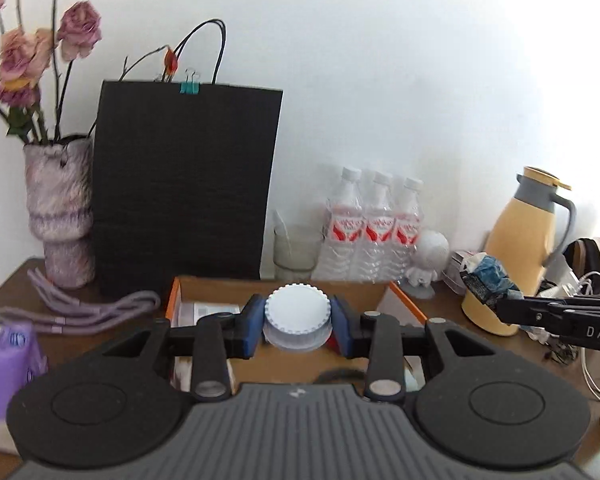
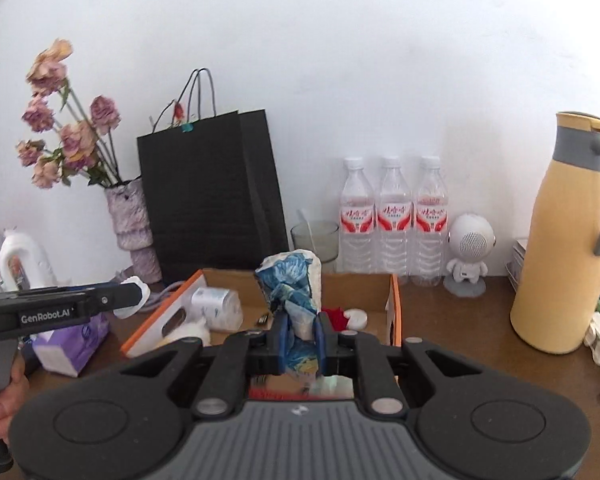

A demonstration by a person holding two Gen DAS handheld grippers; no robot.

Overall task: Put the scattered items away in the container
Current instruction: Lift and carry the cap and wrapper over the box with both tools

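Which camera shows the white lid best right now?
The left wrist view: the white lid sits centred and close, clamped in the left tongs. The right wrist view shows only its edge past those tongs.

Each camera sits on a gripper and looks forward along its fingers, tilted slightly down toward a white wall (image 1: pixel 380 60) from close above a brown table (image 2: pixel 460 320). Both views share the cardboard box (image 1: pixel 408 300) at centre, the black bag (image 2: pixel 212 192) at upper left, three water bottles (image 2: pixel 394 216) and the yellow jug (image 1: pixel 516 236) at right.
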